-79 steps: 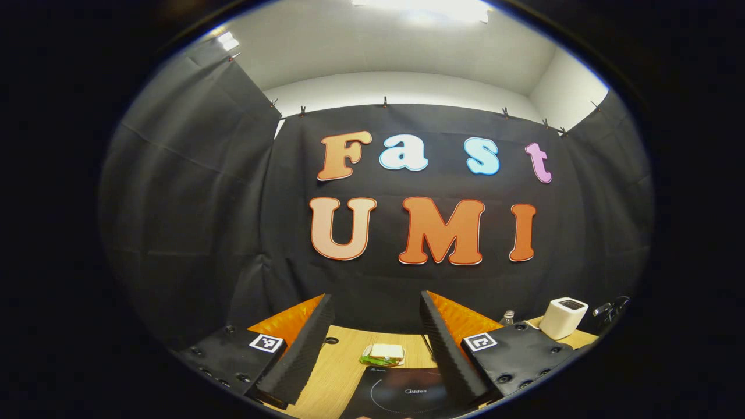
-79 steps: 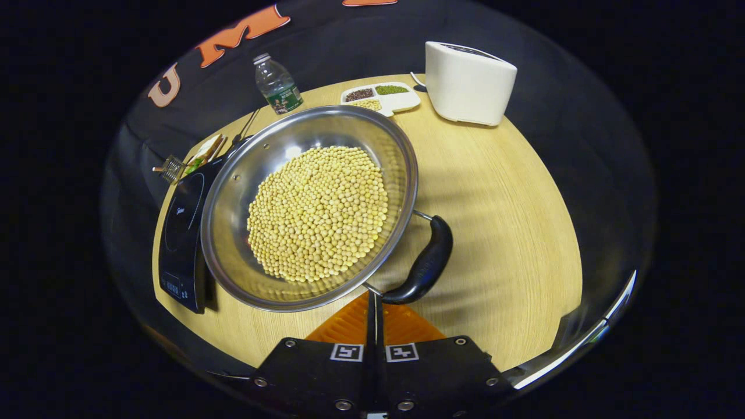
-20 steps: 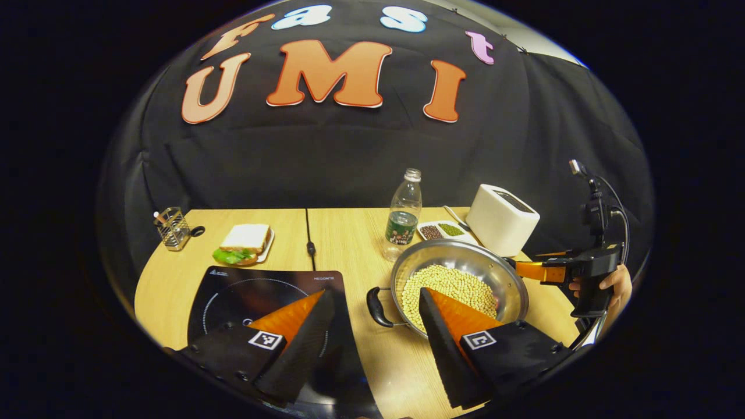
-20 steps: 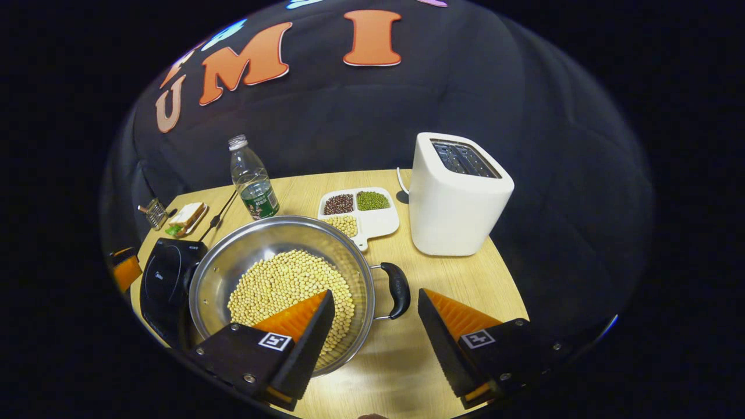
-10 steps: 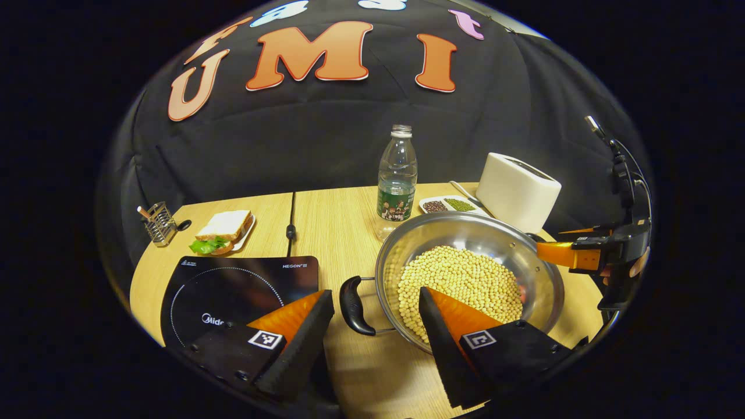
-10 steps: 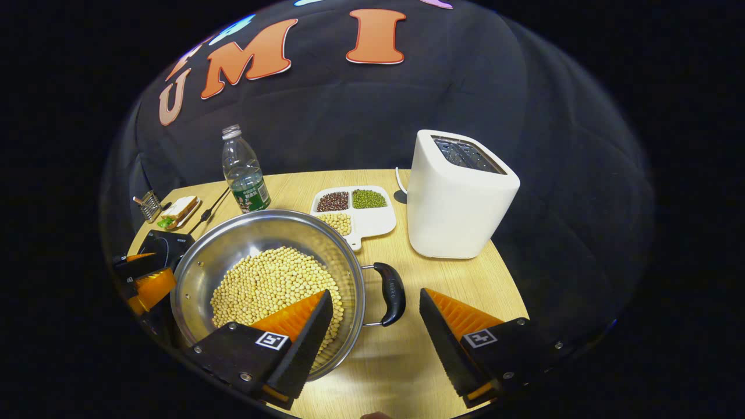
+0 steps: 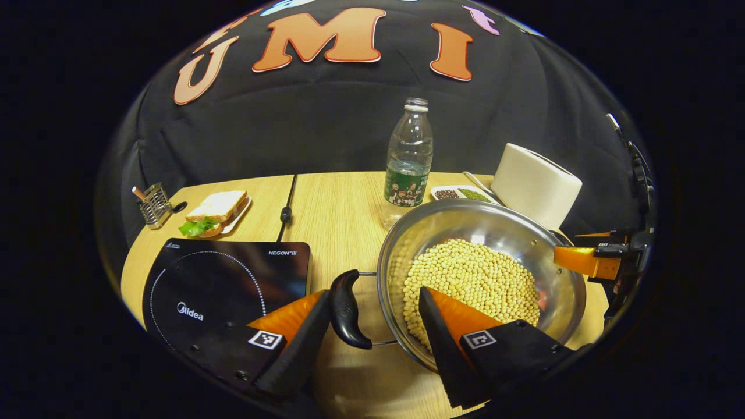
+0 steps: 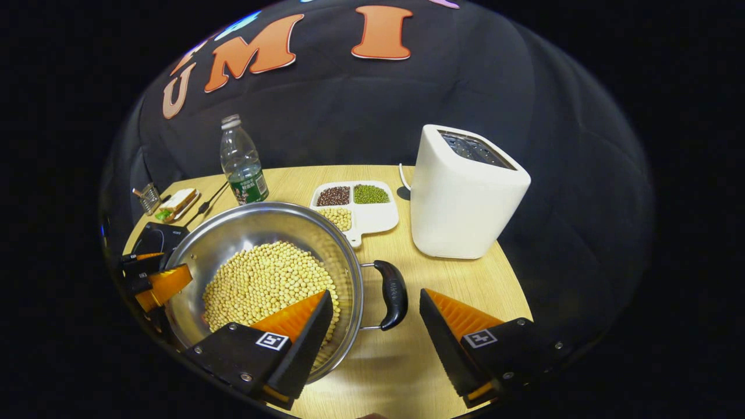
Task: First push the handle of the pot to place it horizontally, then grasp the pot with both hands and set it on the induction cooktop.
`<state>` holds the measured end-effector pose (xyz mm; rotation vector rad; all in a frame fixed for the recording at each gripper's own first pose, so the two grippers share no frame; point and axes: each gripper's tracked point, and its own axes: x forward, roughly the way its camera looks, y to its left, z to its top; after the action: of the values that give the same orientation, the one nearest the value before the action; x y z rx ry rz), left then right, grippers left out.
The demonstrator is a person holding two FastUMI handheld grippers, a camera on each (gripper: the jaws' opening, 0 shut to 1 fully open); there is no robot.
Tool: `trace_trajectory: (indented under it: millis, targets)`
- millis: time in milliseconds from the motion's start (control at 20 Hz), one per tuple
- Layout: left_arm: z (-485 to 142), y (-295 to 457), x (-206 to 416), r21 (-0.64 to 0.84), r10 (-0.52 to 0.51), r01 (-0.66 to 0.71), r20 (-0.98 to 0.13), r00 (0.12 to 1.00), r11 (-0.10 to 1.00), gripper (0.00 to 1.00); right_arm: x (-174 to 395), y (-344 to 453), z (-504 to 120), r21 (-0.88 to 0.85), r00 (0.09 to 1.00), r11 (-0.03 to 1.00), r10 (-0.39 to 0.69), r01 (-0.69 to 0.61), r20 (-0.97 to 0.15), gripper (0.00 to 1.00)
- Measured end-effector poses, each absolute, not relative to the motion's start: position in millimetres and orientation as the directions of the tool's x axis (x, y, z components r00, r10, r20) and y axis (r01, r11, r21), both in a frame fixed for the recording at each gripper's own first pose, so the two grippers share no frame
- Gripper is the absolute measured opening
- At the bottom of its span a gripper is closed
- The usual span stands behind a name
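At centre frame we see the pot (image 8: 265,273) (full of beans) on the table (image 8: 465,279). The left gripper (image 7: 375,314) and right gripper (image 8: 375,314) both have jaws spread around its side handles; the induction cooktop (image 7: 221,285) lies lower left.

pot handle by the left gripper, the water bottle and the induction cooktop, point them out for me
pot handle (image 7: 346,309): left gripper view, on the middle of the black grip.
water bottle (image 7: 407,186): left gripper view, on its green label.
induction cooktop (image 7: 233,273): left gripper view, on the bare black glass top.
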<state>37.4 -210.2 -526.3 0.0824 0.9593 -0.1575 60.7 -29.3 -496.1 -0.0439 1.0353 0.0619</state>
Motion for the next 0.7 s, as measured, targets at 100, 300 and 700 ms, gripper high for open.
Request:
trace_trajectory:
  millis: [100, 300, 700]
  targets:
    - [-531.4, -210.8, 43.2, 0.008, -0.092, 0.170, -0.817, 0.569, 0.985, 0.96, 61.8, -33.0, -504.0, -0.033, 0.496, 0.998, 0.002, -0.062, -0.868, 0.94]
    - [-539.3, -210.2, 49.6, 0.032, -0.077, 0.179, -0.817, 0.572, 0.983, 0.96, 65.4, -34.6, -520.1, -0.055, 0.478, 0.996, -0.018, -0.064, -0.878, 0.93]
    - [-550.9, -214.0, 54.6, 0.006, -0.088, 0.164, -0.825, 0.558, 0.986, 0.88, 77.4, -29.5, -528.4, -0.064, 0.474, 0.993, -0.011, -0.096, -0.881, 0.90]
